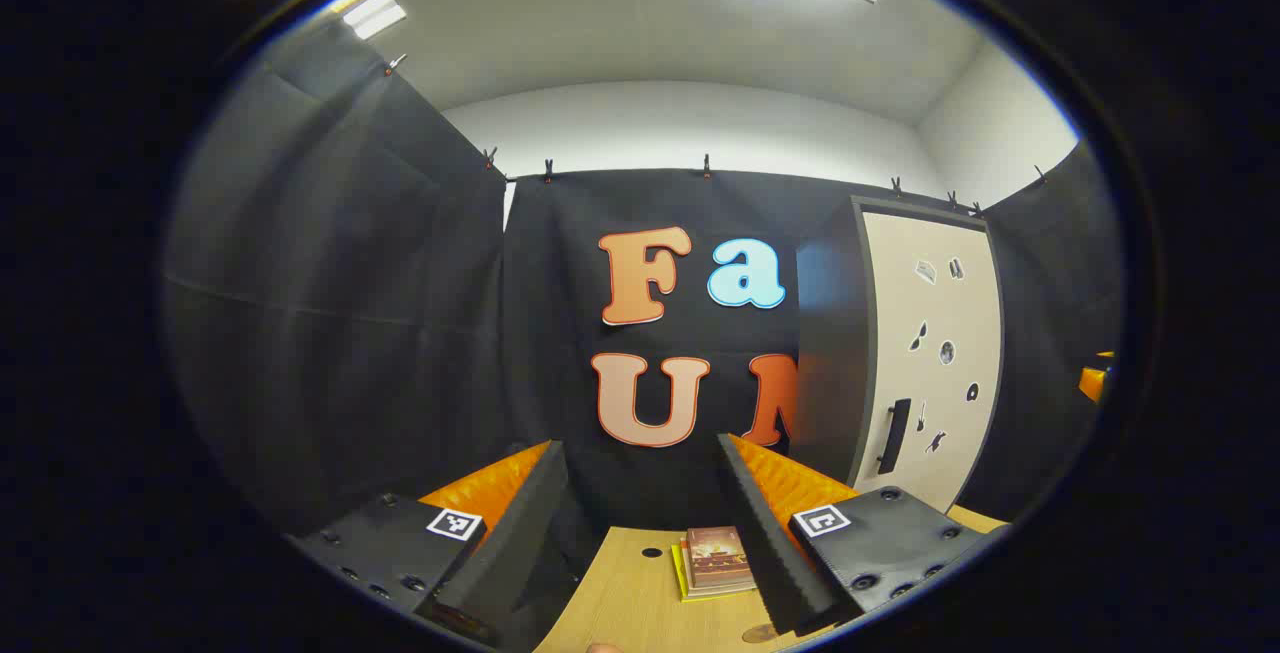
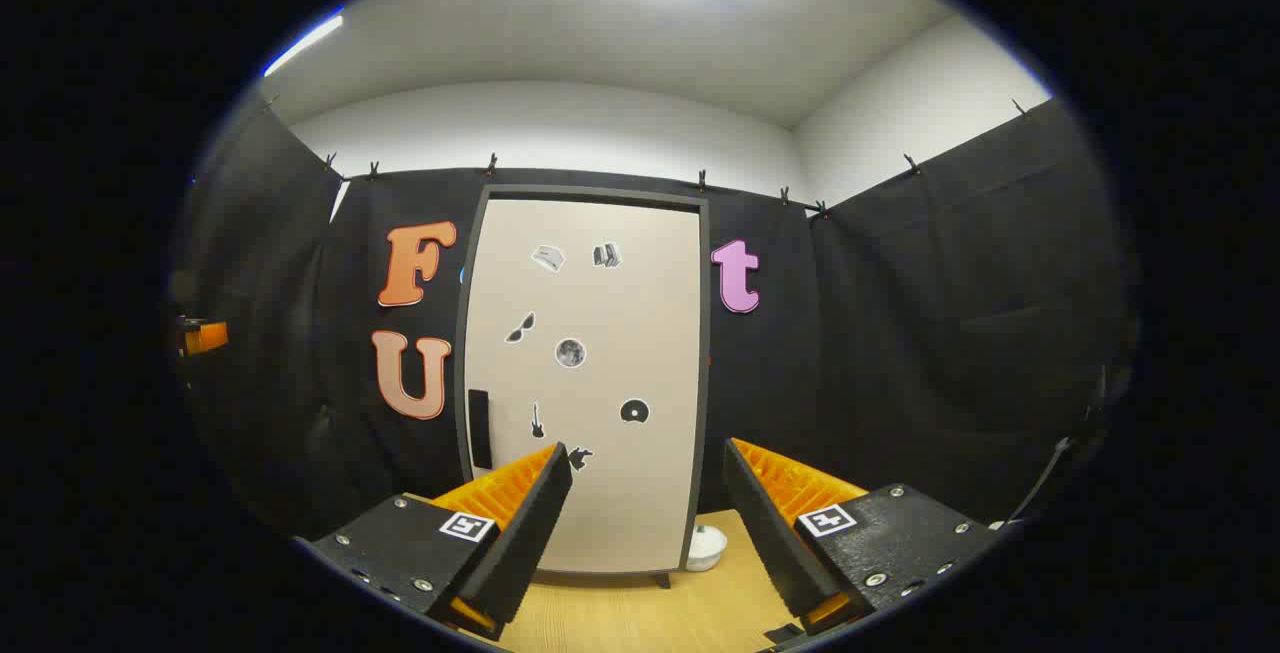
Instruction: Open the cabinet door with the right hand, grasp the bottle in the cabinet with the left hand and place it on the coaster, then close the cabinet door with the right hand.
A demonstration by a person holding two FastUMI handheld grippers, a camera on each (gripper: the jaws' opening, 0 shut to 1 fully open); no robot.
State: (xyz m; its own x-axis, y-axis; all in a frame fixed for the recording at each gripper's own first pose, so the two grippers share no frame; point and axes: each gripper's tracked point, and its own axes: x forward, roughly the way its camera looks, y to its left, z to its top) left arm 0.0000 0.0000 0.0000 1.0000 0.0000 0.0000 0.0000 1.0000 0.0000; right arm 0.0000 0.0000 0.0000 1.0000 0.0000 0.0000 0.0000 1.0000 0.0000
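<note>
Both grippers, left [image 1: 640,523] and right [image 2: 645,523], hung wide open and empty before the shut cabinet [image 2: 585,373], bottle hidden inside; the right could slip off the slim handle [image 2: 479,429].

The cabinet door [image 2: 590,373], cream with small stickers and a dark vertical handle [image 2: 479,429] at its left edge, stands closed straight ahead of the right gripper [image 2: 645,523].

cabinet [image 2: 585,373] upright on table [image 2: 640,613], back against booth wall | door handle [image 2: 479,429] at door's left edge (door shut) | white object [image 2: 706,546] beside cabinet's right foot | books [image 1: 715,561] on table, left of cabinet
</note>
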